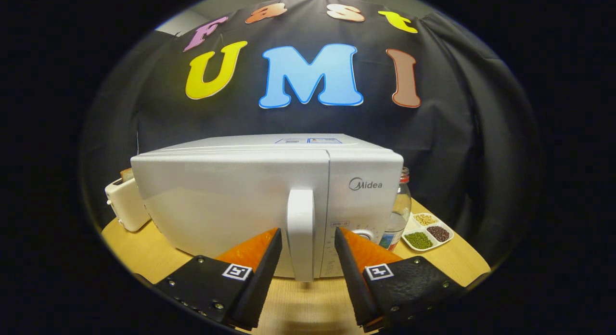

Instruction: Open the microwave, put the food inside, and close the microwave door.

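Gripper view: a white box-shaped microwave (231, 200) stood with its door shut on a round light-wood counter (308, 301), its upright white door handle (301, 234) facing the camera. The hand-held gripper (308, 238) was spread wide, one finger on each side of the handle, neither seen to press on it. To the right of the handle, the microwave's control panel carried a round dial (364, 235), partly hidden by the right finger. At the left of the microwave sat a cream toaster (126, 203) with a slice of bread (126, 173) in it. At the right stood a clear glass jar (399, 212), and beside it a white divided dish (427, 231) holding green, dark and pale beans.
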`<state>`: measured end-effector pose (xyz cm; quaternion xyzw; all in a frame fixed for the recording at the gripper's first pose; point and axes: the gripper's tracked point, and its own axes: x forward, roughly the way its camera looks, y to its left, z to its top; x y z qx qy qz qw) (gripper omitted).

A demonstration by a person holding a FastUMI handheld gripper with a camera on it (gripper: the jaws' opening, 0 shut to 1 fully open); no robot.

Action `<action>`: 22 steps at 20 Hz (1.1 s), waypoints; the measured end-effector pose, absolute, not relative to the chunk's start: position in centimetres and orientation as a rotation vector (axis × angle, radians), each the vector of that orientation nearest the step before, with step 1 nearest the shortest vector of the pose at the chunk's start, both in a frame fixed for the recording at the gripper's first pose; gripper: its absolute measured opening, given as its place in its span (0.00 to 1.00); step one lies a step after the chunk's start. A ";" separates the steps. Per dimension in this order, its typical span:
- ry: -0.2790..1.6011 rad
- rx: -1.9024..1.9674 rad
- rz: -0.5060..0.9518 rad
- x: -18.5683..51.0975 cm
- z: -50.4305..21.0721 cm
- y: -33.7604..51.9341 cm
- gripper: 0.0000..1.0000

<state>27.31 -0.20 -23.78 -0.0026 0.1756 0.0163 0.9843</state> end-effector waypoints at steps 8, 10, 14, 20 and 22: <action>0.366 -0.004 0.041 27.4 -23.9 0.5 0.22; 0.377 -0.041 0.057 27.2 -23.7 0.5 0.14; 0.385 -0.033 0.067 26.9 -23.7 0.6 0.08; 0.361 -0.085 0.087 23.3 -23.3 1.3 0.08; 0.366 -0.091 0.097 21.4 -23.3 1.8 0.08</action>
